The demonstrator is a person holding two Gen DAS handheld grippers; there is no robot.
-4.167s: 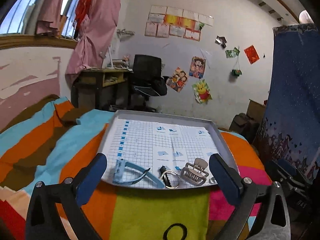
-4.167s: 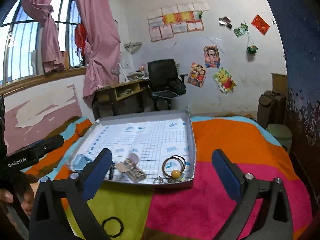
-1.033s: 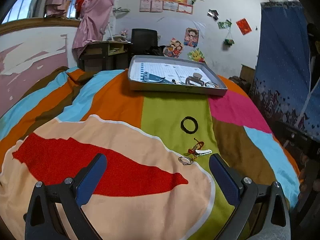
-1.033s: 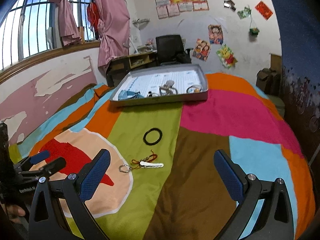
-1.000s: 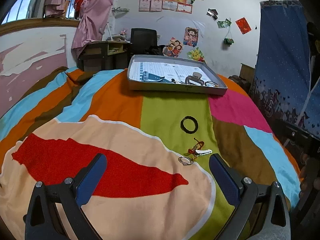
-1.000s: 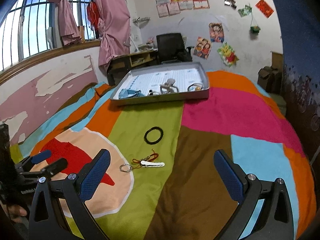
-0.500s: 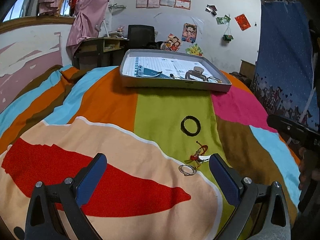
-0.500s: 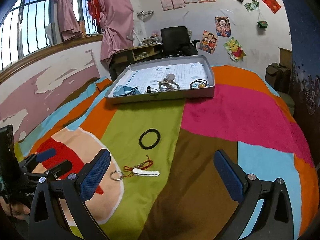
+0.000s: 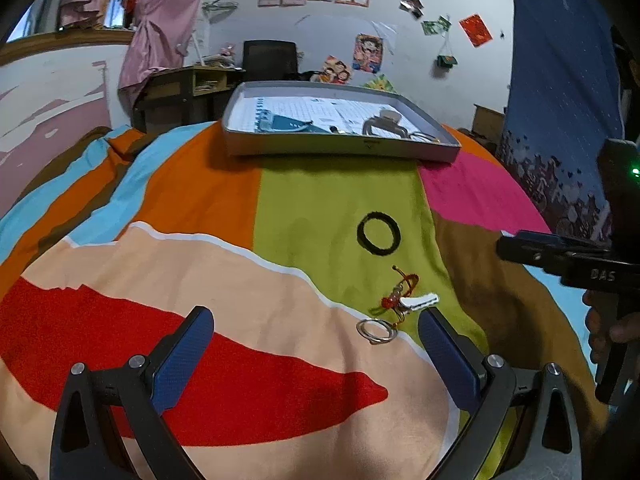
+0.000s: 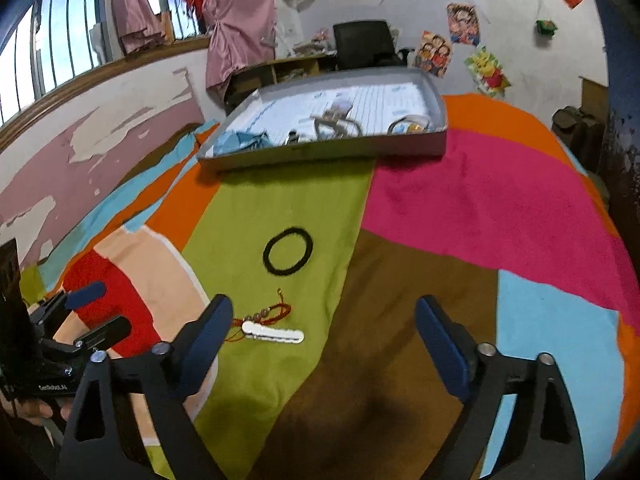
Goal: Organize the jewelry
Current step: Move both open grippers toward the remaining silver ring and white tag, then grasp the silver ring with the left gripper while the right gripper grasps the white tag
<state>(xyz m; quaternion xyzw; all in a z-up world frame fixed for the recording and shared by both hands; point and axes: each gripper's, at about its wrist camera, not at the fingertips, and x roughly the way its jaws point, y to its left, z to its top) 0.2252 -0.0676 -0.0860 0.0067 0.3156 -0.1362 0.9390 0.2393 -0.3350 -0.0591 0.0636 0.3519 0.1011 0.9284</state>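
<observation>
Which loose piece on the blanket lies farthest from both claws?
The black round hair tie; the white hair clip, red cord bracelet and silver ring lie nearer.

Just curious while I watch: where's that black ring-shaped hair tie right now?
The black hair tie lies flat on the green patch of the blanket, between the grey tray beyond it and the white hair clip nearer the grippers.

Both claws built alike: matte black triangular finger frames with cut-out windows, silver round-head screws at the pivots, blue textured pads on the inner faces. Left claw [image 9: 316, 344] and right claw [image 10: 322, 330] are each seen from their own camera. On the right claw's black body, at 3 o'clock in the left view, a green LED is lit and white lettering "DAS" is printed. White lettering on the left claw's body is too blurred to read.
</observation>
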